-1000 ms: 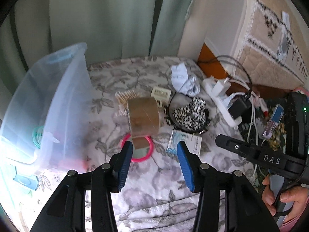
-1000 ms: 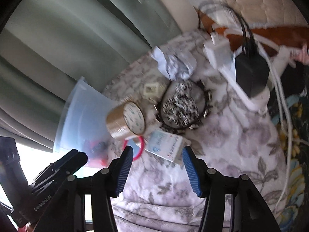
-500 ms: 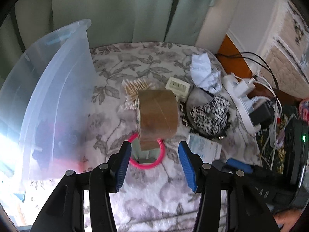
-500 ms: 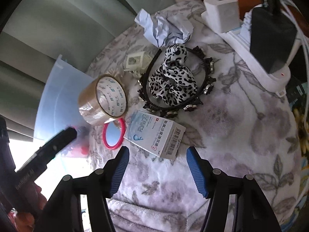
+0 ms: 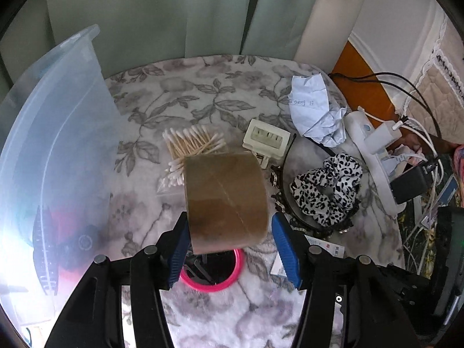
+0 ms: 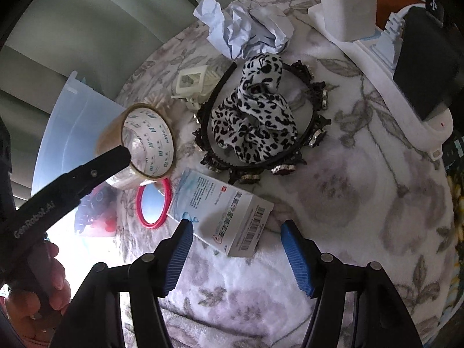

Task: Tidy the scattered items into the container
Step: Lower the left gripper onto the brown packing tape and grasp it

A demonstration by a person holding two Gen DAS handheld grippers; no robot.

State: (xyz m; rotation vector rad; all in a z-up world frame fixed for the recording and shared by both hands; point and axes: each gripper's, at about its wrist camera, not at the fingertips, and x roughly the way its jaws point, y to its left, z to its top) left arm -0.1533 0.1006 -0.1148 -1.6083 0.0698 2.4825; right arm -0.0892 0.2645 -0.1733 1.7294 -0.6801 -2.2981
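A brown tape roll (image 5: pixel 226 200) stands on edge on the floral cloth, partly over a pink hand mirror (image 5: pixel 211 272). My left gripper (image 5: pixel 232 249) is open and straddles the roll, with a blue pad on each side of it. In the right wrist view one of the left fingers (image 6: pixel 87 174) reaches the roll's (image 6: pixel 148 142) rim. My right gripper (image 6: pixel 237 258) hangs open just above a small white box (image 6: pixel 223 217). The clear plastic bin (image 5: pixel 58 145) stands at the left with red and dark items inside.
Cotton swabs (image 5: pixel 191 142), a cream hair clip (image 5: pixel 266 139), crumpled paper (image 5: pixel 316 113) and a leopard scrunchie (image 5: pixel 327 191) on a black headband lie behind the roll. A white power strip (image 5: pixel 374 159) with chargers and cables runs along the right edge. Curtains hang behind.
My left gripper has moved forward and down until the tape roll sits between its fingers. My right gripper has dropped closer to the white box. Both stay open.
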